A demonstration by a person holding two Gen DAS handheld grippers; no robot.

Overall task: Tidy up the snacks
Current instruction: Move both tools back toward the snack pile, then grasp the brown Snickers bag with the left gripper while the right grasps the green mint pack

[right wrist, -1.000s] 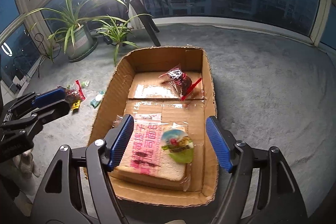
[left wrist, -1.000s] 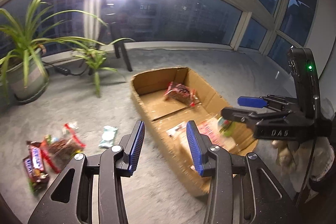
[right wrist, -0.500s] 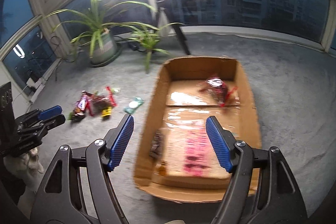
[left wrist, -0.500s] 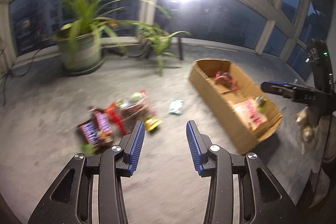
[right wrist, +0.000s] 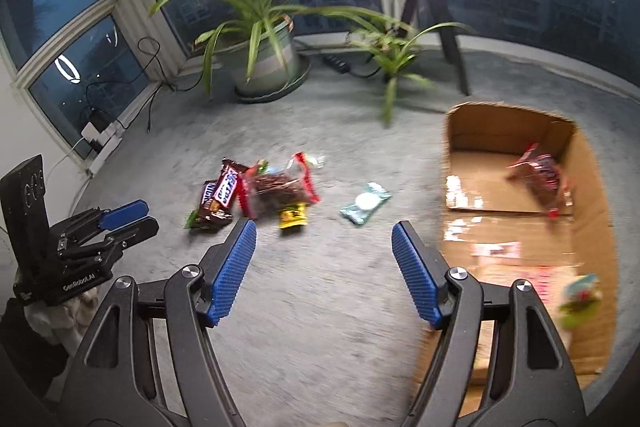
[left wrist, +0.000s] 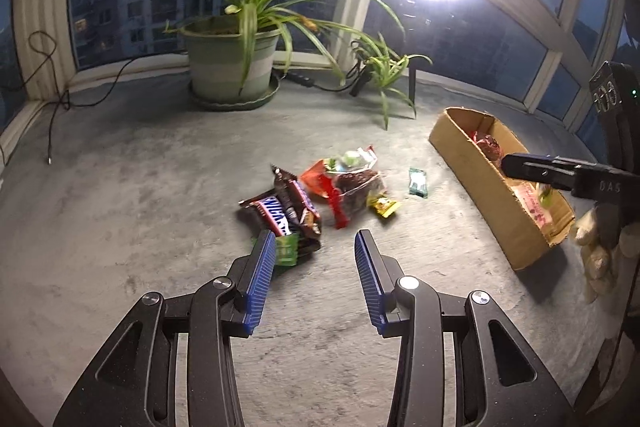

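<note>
A cardboard box on the grey carpet holds a red packet and a flat pink-printed pack — the remaining snacks lie heaped on the carpet just beside it, Snickers bars among them. Both the left gripper and the right gripper hang above the carpet, jaws apart and empty.
</note>
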